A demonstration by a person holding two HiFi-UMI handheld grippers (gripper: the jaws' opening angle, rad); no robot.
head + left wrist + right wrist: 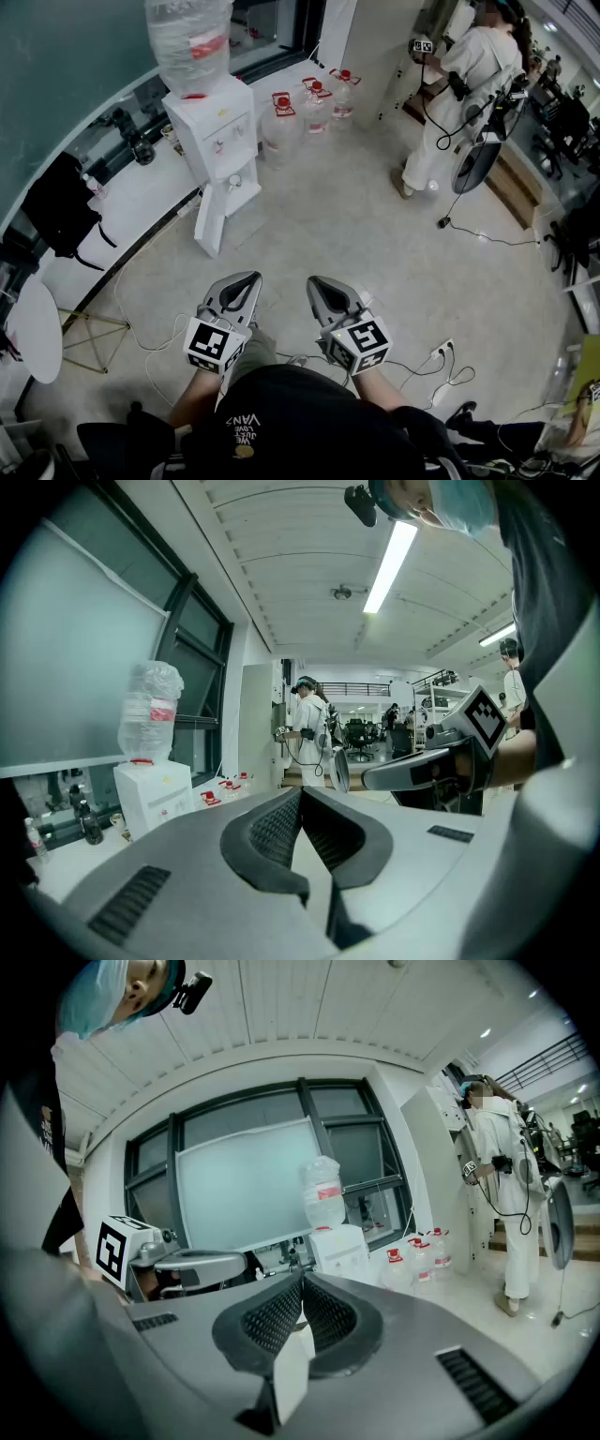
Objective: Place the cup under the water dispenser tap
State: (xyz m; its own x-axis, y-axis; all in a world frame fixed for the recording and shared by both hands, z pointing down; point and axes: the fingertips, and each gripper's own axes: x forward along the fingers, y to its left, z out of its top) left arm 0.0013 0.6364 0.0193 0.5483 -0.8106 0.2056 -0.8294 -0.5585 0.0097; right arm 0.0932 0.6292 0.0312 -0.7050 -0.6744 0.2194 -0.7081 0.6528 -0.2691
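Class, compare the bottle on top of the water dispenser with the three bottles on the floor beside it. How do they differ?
The top bottle sits upside down on the dispenser; the floor bottles stand upright, red caps on top. The top bottle looks crumpled; the floor bottles keep their shape. All are clear plastic.

The water dispenser [217,141] is white, and the upturned bottle [190,42] on it is clear with a red label. Just right of it, the clear spare bottles [309,105] have red caps. Left of it lies a black bag [56,211]. In front of it, the left gripper [251,277] and right gripper [316,280] are grey, with black-and-white square-patterned cubes [216,344] and black mesh-textured pads [274,829]. The floor [375,244] is pale speckled grey.
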